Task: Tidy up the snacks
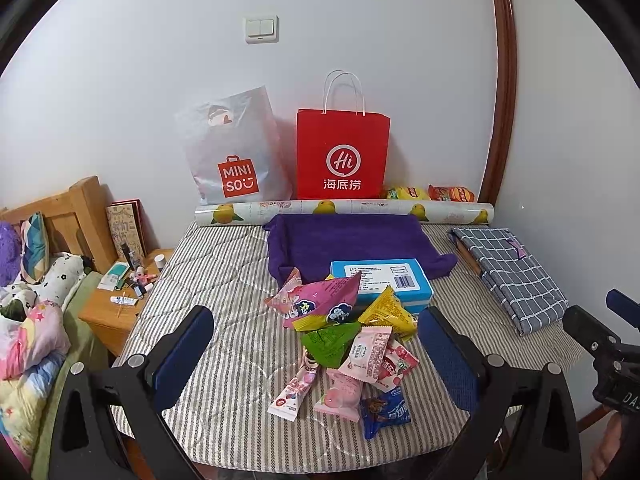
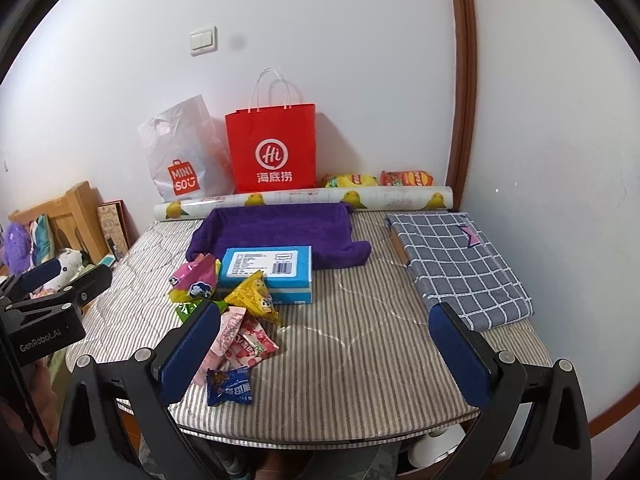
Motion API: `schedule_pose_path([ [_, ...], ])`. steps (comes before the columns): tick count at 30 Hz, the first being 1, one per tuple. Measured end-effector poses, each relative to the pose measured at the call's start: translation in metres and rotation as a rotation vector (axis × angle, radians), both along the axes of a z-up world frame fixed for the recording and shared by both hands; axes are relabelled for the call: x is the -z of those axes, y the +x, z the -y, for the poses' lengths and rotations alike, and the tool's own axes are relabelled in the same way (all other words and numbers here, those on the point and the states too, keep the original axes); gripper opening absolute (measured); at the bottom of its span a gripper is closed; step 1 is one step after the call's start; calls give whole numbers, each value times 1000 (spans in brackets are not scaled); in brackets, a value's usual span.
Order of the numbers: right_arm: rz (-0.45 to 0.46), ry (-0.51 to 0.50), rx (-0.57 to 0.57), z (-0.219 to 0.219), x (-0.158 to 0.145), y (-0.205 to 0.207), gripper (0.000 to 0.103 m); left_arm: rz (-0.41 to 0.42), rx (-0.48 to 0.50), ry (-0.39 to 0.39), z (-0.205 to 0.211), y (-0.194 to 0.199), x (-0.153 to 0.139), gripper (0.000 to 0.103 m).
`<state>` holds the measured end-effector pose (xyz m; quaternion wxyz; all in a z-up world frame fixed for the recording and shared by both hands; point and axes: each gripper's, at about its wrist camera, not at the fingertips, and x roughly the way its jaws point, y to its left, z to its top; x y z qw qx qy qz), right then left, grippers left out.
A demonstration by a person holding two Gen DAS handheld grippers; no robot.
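Observation:
A pile of small snack packets (image 1: 348, 344) in pink, green, yellow and blue lies on the striped table cover (image 1: 224, 280); the pile also shows in the right wrist view (image 2: 236, 320). A blue box (image 1: 384, 284) sits just behind the pile, also seen in the right wrist view (image 2: 268, 276). My left gripper (image 1: 316, 352) is open and empty, held above the near side of the pile. My right gripper (image 2: 324, 344) is open and empty, to the right of the pile over bare cover. A red paper bag (image 1: 342, 156) and a white MINISO bag (image 1: 236, 152) stand against the wall.
A purple towel (image 1: 348, 240) lies behind the box. A folded checked cloth (image 2: 460, 264) lies at the right. A printed roll (image 1: 344, 210) and two chip bags (image 2: 380, 179) lie along the wall. A bed and a cluttered nightstand (image 1: 120, 300) stand at the left.

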<state>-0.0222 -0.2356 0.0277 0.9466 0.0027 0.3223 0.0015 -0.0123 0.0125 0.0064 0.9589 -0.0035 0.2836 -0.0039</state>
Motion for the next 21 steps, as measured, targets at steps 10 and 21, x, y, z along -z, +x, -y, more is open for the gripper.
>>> schedule_pose_path([
  [10, -8, 17, -3, 2, 2, 2, 102, 2, 0, 1, 0, 0, 0, 103],
  [21, 22, 37, 9, 5, -3, -5, 102, 11, 12, 0, 3, -4, -1, 103],
])
